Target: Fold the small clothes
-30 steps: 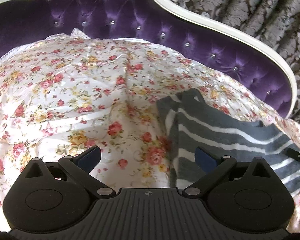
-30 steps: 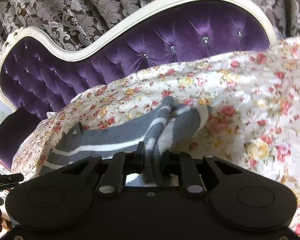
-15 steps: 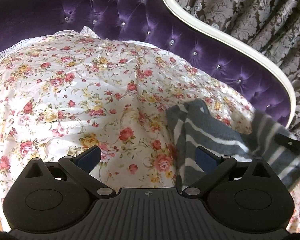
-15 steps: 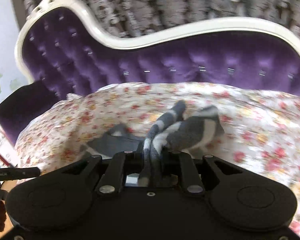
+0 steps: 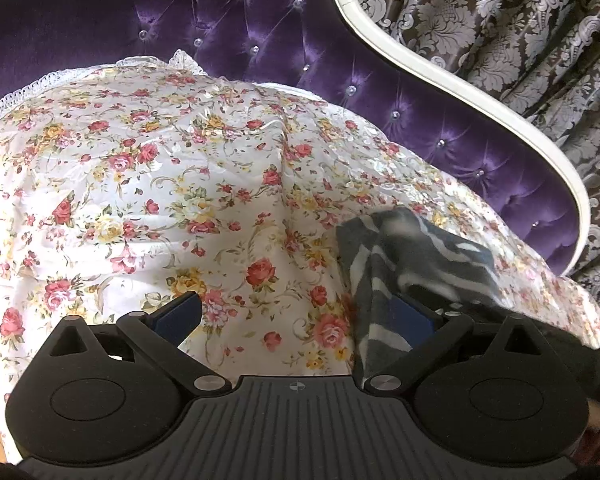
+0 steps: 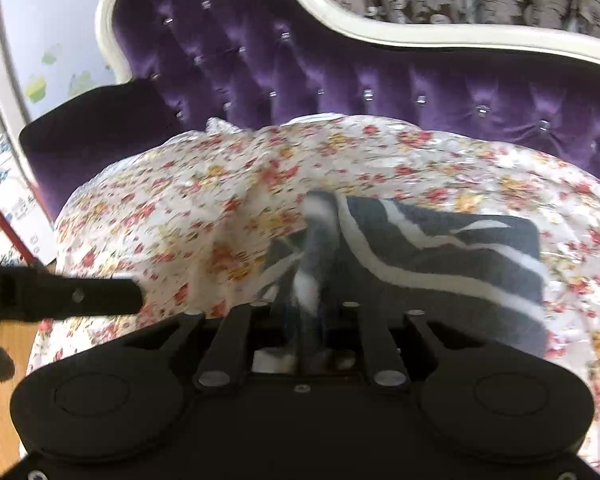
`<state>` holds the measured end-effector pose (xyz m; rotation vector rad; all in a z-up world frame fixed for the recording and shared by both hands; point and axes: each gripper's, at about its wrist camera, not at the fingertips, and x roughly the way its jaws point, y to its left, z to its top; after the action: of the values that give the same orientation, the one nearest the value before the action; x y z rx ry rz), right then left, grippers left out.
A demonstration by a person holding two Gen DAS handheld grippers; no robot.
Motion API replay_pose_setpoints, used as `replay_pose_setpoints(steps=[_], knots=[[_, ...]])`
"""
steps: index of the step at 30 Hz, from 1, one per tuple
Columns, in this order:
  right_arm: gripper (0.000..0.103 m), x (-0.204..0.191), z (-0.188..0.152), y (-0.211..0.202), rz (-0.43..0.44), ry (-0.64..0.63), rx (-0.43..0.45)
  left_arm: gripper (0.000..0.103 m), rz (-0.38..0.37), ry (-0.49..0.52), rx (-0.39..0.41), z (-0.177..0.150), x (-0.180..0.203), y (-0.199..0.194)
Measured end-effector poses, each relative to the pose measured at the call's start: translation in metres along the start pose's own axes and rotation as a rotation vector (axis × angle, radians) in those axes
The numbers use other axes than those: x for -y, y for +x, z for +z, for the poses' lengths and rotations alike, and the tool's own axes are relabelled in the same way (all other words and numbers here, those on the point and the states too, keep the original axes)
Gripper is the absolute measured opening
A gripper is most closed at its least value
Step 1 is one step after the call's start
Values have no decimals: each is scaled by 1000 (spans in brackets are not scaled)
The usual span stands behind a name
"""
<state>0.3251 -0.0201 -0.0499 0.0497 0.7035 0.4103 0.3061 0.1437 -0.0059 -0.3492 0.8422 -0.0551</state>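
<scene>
**Striped garment gathered over floral sofa cover**

Seen from the left wrist: left tongs [image 5: 296, 314] spread wide over a floral cover [image 5: 160, 200], blue pads [image 5: 178, 312] well apart, nothing between them. Just beside the right-hand finger, a grey garment with white stripes [image 5: 380, 280], lying on the cover at the lower right of the view, one edge draped in front of that finger's blue pad. Far part of the cloth blurred. Behind the cover, a tufted purple sofa back [image 5: 284, 44] with a curved white frame [image 5: 460, 88], and beyond it a patterned grey curtain [image 5: 500, 20].

Seen from the right wrist: right tongs [image 6: 306, 308] closed on a bunched fold of the same striped garment [image 6: 440, 248], the pinched cloth rising as a narrow ridge straight out from between the fingers. Rest of the garment spread to the right of the grip, flat on the floral cover [image 6: 220, 200], its far corner squared off. At the left edge, a dark bar of the other tool [image 6: 60, 292], held above the cover's near edge. Whole view softened by blur. Purple sofa back [image 6: 260, 60] and white frame [image 6: 380, 32] across the top. Bare wooden floor [image 6: 8, 420] in the lower left corner.
</scene>
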Motion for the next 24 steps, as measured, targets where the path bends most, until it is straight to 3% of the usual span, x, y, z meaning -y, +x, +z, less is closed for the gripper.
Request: replay_pose_setpoints(steps=[5, 9, 11, 14, 15, 19, 24], knots=[[18, -15, -9, 6, 24, -45, 16, 101, 4, -9, 1, 1, -2, 1], [21, -19, -16, -3, 173, -43, 55, 101, 5, -25, 15, 2, -6, 0], [25, -19, -19, -14, 203, -38, 86, 101, 5, -33, 24, 3, -8, -2], [52, -15, -25, -38, 168, -60, 139, 101, 0, -40, 26, 3, -10, -2], [57, -14, -28, -48, 132, -87, 162, 101, -2, -42, 25, 3, -10, -2], [59, -19, -44, -71, 29, -218, 191, 101, -9, -32, 17, 1, -4, 1], [62, -36, -65, -77, 27, -327, 188, 101, -15, -3, -5, -4, 3, 8]])
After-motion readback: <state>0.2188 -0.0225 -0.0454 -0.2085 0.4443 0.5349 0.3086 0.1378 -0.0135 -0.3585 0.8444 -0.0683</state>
